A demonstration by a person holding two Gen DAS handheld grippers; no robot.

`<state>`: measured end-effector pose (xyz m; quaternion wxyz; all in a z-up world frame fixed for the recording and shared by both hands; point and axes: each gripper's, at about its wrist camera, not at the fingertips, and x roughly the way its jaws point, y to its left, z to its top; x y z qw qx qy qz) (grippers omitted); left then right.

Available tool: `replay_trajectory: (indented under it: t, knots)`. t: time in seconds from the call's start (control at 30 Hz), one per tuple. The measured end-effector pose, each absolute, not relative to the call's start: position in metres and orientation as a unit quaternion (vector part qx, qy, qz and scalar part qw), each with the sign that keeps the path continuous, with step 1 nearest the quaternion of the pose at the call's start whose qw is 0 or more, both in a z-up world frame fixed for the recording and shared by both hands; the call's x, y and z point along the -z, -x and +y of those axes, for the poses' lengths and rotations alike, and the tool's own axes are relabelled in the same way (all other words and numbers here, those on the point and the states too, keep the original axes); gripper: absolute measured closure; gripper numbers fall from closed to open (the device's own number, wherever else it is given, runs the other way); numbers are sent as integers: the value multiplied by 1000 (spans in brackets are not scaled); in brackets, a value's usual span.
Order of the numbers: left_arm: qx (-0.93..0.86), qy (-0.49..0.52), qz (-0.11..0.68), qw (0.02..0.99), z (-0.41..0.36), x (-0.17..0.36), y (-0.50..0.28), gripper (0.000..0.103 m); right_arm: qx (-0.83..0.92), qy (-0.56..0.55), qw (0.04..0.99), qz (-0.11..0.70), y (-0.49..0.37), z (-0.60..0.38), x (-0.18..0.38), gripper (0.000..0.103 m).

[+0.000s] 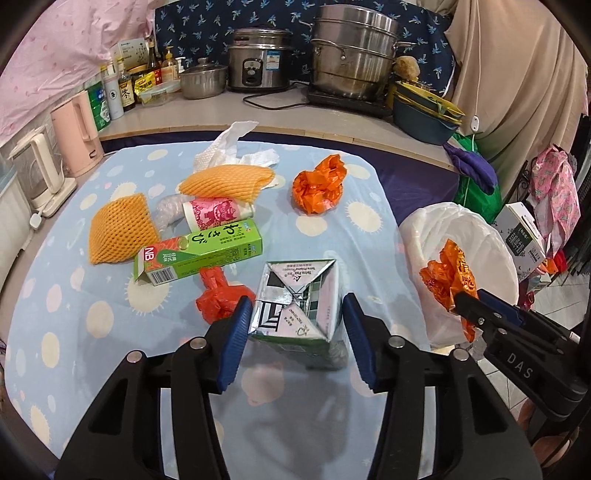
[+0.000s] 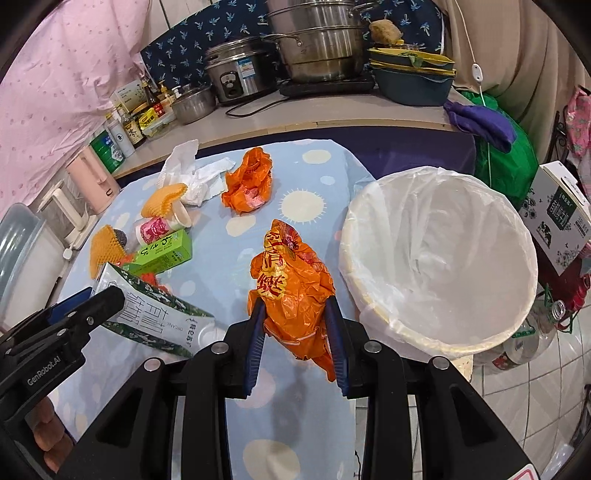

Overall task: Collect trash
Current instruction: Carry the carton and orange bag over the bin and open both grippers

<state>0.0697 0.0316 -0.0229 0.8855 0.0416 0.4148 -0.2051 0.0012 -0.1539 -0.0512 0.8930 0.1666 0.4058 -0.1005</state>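
Right gripper (image 2: 295,325) clamped on a crumpled orange bag (image 2: 291,288), held up just off the table's right edge (image 2: 349,177), next to the white-lined bin (image 2: 439,258). Left gripper (image 1: 295,332) straddling a milk carton (image 1: 299,295); left pad right against it, right pad maybe a hair off, so can't tell if gripped. Further in: red wrapper (image 1: 218,295), green box (image 1: 203,251), pink cup (image 1: 214,212), foam nets (image 1: 120,229). Toward the far edge, another orange bag (image 1: 319,184) and tissue (image 1: 232,147).

Tiled floor (image 2: 524,398); cluttered counter (image 1: 258,114); blue patterned backdrop (image 1: 207,29); beige curtain (image 1: 517,74).
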Motion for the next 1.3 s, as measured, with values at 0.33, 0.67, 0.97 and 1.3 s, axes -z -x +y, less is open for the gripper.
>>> replay_trajectory:
  t: [0.33, 0.67, 0.97, 1.3]
  knots:
    - [231, -64, 386, 891, -7, -3, -51, 56, 130, -191, 895, 381, 31, -184, 41, 73]
    - [268, -78, 365, 888, -67, -22, -48, 56, 181, -221, 889, 359, 48, -236, 40, 73]
    - [295, -88, 330, 892, -126, -38, -55, 56, 214, -247, 875, 358, 38, -284, 51, 72]
    - [302, -96, 326, 891, -171, -32, -74, 55, 221, -253, 863, 377, 15, -300, 74, 70]
